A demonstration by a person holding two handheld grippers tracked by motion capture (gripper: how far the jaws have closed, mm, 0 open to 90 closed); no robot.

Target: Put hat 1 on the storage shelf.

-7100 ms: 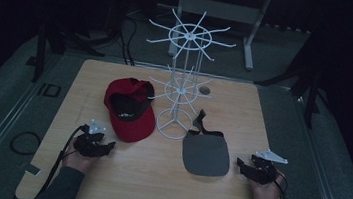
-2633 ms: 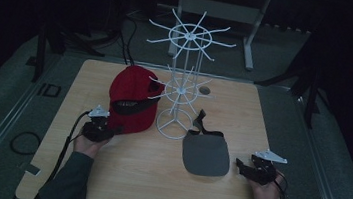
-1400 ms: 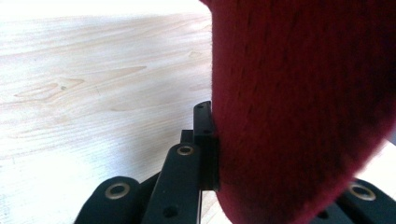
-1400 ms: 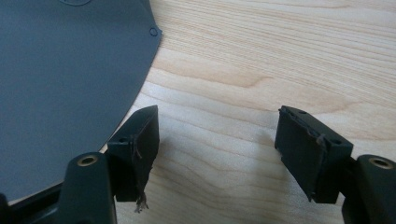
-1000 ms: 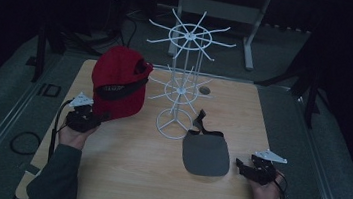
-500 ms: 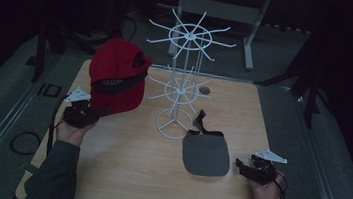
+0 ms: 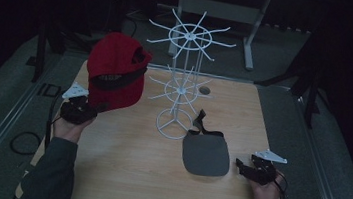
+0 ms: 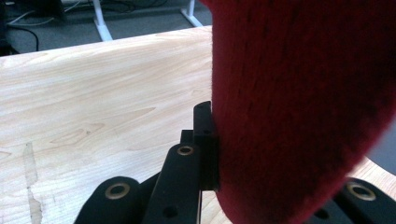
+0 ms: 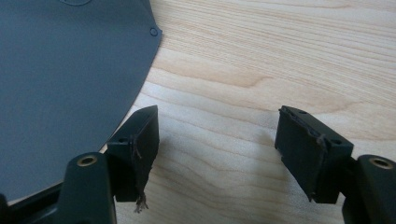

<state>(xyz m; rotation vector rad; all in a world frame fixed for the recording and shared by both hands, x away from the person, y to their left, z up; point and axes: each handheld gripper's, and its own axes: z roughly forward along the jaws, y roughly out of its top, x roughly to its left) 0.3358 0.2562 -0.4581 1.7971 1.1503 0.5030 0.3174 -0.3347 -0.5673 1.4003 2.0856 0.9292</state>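
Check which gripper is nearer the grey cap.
Right. The right gripper rests open on the table beside the grey cap. The left gripper is across the table, holding the red cap up.

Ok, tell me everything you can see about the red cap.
The red cap is fuzzy, felt-like fabric with a black band inside its opening. It is lifted off the table, tilted with the opening facing forward and down, left of the white wire rack. The left tongs are shut on its lower edge.

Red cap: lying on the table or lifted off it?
Lifted. The left claw grips the red cap by its edge, holding it above the table.
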